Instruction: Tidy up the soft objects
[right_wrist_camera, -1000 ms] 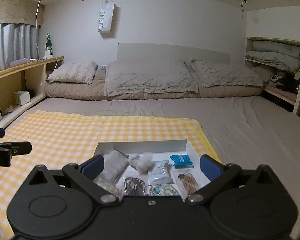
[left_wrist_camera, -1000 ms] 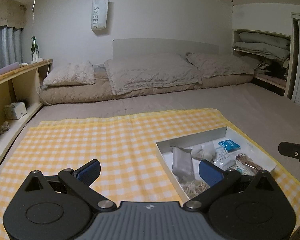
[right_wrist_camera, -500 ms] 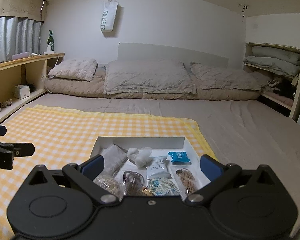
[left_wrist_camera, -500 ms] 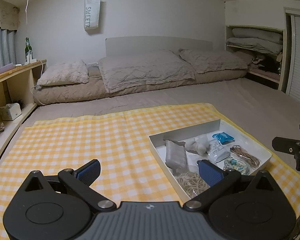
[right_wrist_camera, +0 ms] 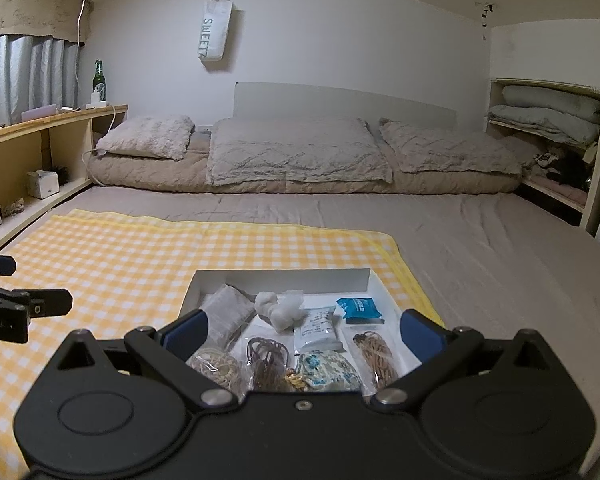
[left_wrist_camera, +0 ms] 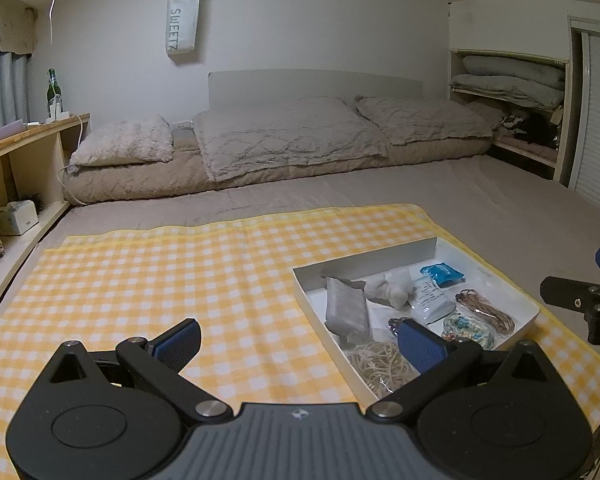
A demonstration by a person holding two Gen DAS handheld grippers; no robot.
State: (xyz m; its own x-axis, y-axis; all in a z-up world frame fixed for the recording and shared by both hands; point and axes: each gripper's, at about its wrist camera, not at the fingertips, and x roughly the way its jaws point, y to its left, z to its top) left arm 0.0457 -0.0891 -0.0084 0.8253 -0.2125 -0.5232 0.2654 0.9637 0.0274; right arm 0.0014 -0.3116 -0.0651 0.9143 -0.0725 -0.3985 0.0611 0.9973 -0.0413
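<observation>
Shallow white cardboard tray w/ soft items lies on yellow checked cloth, near its right edge. Left gripper and right gripper both spread wide, empty, hovering near tray.

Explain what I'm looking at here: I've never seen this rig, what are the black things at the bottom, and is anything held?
Each picture comes from a camera on a hand-held gripper, looking forward along its two blue-padded jaws. The left gripper hangs over the yellow checked cloth; the right gripper hangs over the white box. Both stand open and hold nothing. Each shows at the edge of the other's view. The box holds small items: a grey pouch, a white fluffy lump, a blue packet, and bagged bands and cords. Behind is a bed with pillows.
</observation>
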